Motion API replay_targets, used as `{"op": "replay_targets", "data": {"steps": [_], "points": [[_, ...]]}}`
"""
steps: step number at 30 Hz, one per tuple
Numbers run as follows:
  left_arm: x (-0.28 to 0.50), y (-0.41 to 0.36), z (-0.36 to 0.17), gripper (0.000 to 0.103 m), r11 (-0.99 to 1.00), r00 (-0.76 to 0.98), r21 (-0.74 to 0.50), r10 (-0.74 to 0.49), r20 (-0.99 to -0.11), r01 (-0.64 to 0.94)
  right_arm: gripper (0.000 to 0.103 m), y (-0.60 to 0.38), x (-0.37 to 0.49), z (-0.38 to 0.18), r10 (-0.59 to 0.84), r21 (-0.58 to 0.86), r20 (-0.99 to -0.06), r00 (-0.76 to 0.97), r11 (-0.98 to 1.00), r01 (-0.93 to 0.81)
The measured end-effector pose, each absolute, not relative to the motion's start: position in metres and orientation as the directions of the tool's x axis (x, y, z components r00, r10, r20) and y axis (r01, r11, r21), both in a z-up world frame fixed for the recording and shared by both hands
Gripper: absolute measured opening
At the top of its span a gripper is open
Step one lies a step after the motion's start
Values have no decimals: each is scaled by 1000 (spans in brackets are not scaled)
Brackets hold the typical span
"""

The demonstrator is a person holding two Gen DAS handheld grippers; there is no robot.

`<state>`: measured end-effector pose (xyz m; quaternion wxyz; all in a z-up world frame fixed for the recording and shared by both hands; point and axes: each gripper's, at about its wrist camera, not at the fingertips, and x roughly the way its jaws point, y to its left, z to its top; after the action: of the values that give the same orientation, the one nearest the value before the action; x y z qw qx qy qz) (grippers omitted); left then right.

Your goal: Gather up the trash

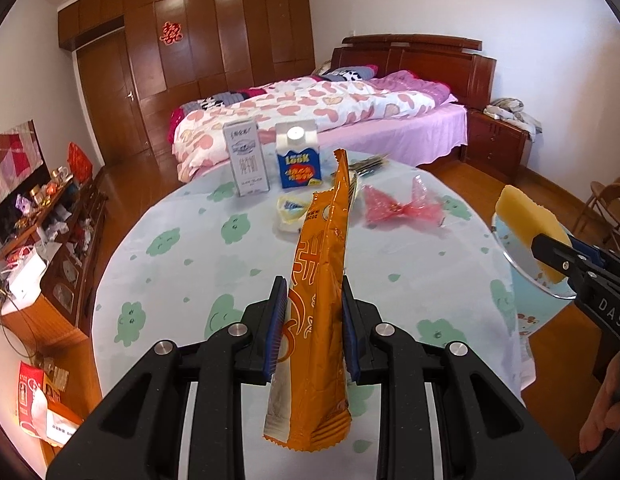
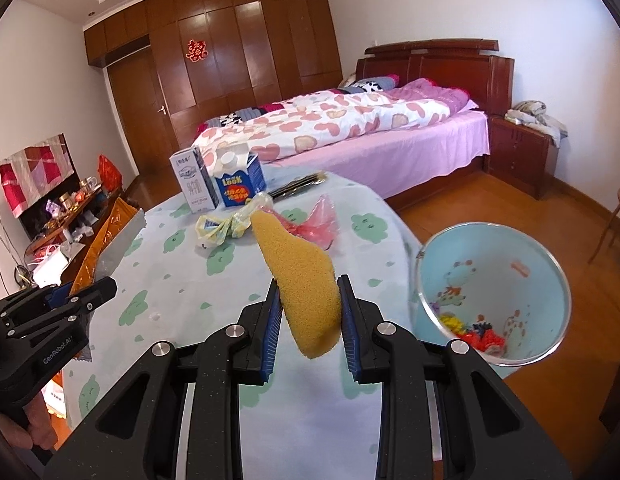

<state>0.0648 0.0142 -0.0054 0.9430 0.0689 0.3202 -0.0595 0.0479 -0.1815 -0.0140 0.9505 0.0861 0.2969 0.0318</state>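
My left gripper (image 1: 314, 312) is shut on an orange snack wrapper (image 1: 322, 280) and holds it above the table (image 1: 410, 264); it also shows at the left of the right wrist view (image 2: 98, 252). My right gripper (image 2: 308, 304) is shut on a yellow sponge (image 2: 302, 272), held above the table's right side, left of a light blue trash bin (image 2: 510, 248) with some trash in its bottom. On the table lie a red plastic wrapper (image 1: 398, 208), a yellowish plastic wrapper (image 1: 292, 210), a grey milk carton (image 1: 246, 156) and a blue carton (image 1: 298, 158).
A dark flat packet (image 2: 298, 186) lies at the table's far edge. A bed (image 1: 330, 108) stands behind the table. A cluttered low cabinet (image 1: 58, 232) is on the left, a nightstand (image 1: 498, 140) and a wooden chair (image 1: 606, 208) on the right.
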Motion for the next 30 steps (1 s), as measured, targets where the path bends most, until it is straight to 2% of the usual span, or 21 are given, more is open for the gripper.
{"op": "replay_targets", "data": {"steps": [30], "points": [[77, -106, 27, 25, 929, 775, 62, -266, -573, 364, 28, -289, 21, 4, -117, 203, -482, 869, 949, 240]]}}
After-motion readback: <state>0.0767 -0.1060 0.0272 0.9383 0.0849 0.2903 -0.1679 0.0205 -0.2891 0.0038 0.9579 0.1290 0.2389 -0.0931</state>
